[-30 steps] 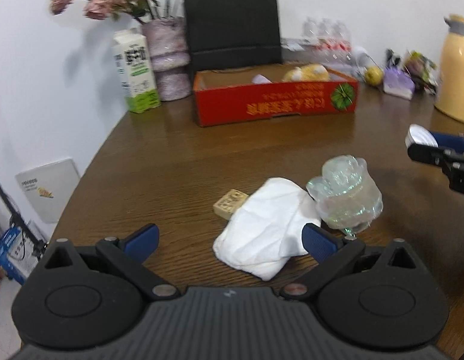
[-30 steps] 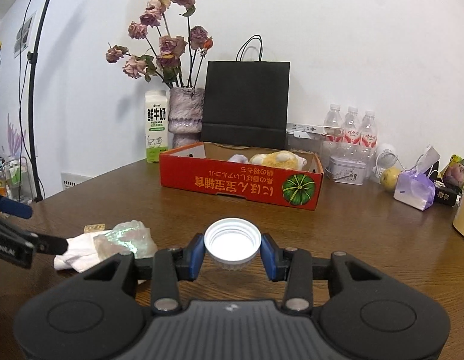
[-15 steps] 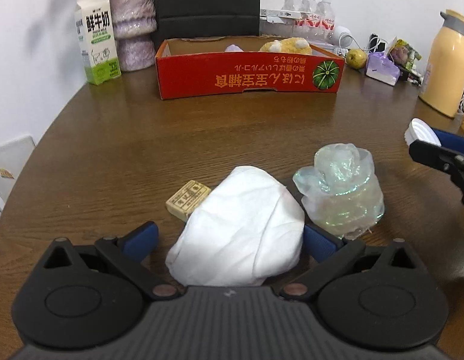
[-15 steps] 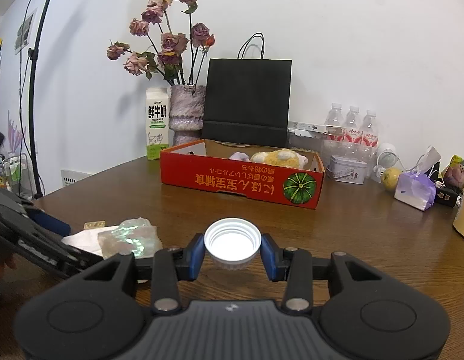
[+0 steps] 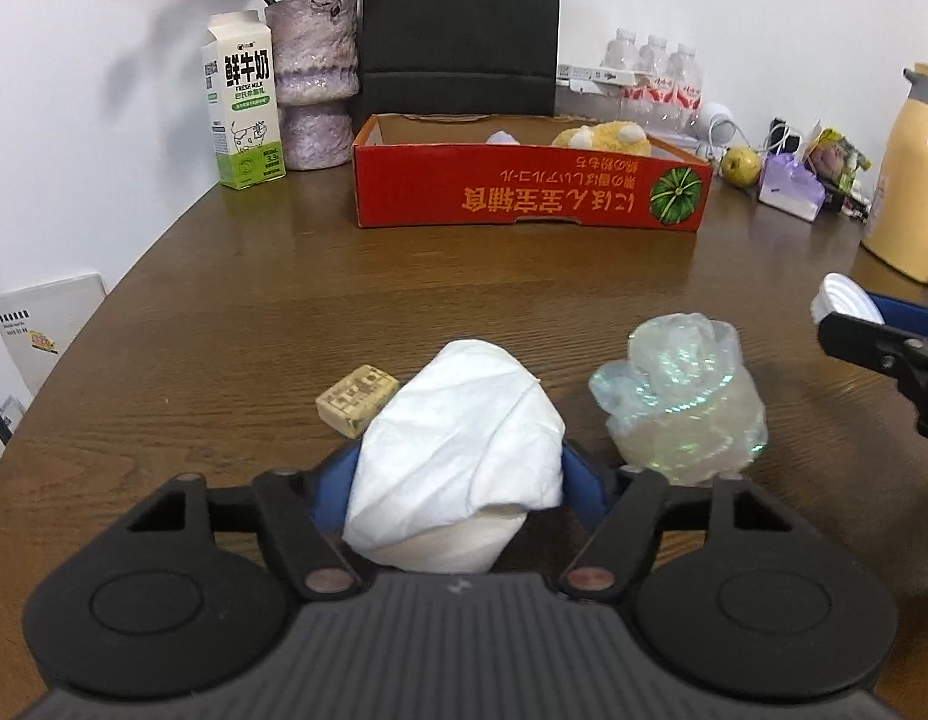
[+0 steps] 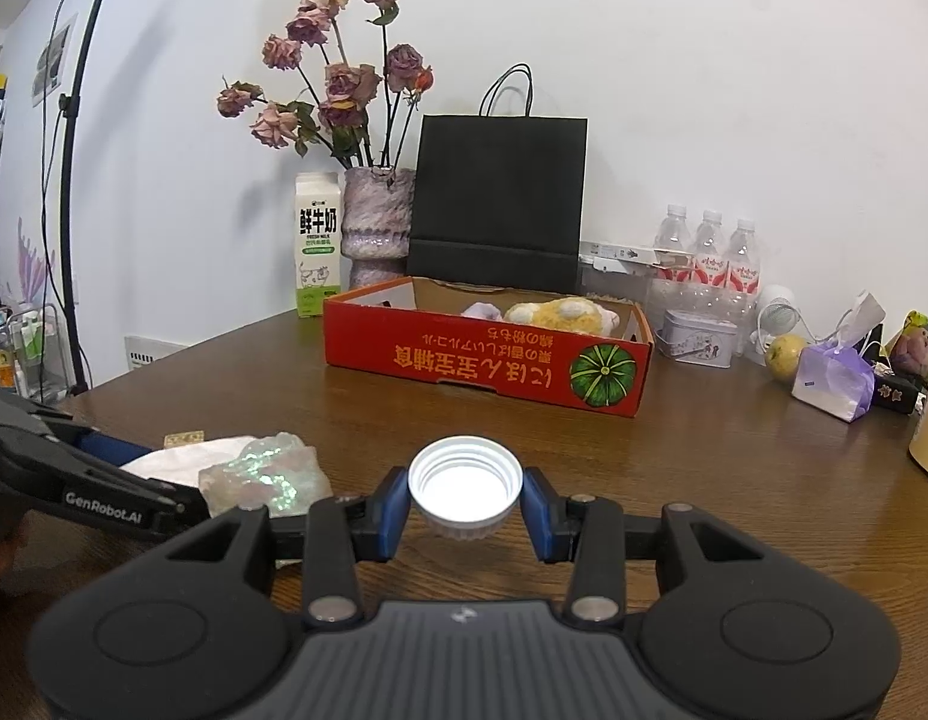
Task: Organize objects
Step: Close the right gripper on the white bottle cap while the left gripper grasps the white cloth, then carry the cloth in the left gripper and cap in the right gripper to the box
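My left gripper (image 5: pixel 458 480) is shut on a crumpled white tissue (image 5: pixel 458 456) at the near part of the brown table (image 5: pixel 284 312). A small tan block (image 5: pixel 357 398) lies just left of the tissue. A crumpled iridescent plastic wrapper (image 5: pixel 680 402) sits to its right. My right gripper (image 6: pixel 464 504) is shut on a white bottle cap (image 6: pixel 464 480), held above the table; it shows at the right edge of the left wrist view (image 5: pixel 878 336). A red cardboard box (image 5: pixel 530 192) with a yellow plush toy (image 5: pixel 602 135) stands behind.
A milk carton (image 5: pixel 242 114), a vase with dried roses (image 5: pixel 311 84) and a black paper bag (image 5: pixel 458 30) stand at the back. Water bottles (image 6: pixel 710 258), a tin (image 6: pixel 698 336), a yellow fruit (image 6: pixel 785 354), a purple packet (image 6: pixel 830 378) and a yellow thermos (image 5: pixel 908 174) are at the right.
My left gripper moved forward around the tissue and closed on it. The right gripper has stayed still with the cap.
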